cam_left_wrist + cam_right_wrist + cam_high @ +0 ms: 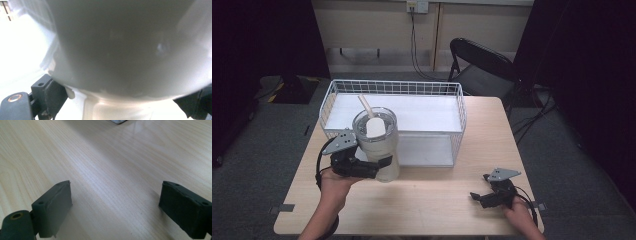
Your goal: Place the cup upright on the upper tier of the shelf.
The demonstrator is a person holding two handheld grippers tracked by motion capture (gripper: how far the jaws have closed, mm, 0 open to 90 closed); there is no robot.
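The high view is looking forward and down over the table. The left gripper view is pressing close against the tumbler. The right gripper view is skimming low over the table, shared with the high view.

Cream tumbler with clear lid and straw; upright, slightly tilted, at the wire basket's front left corner.
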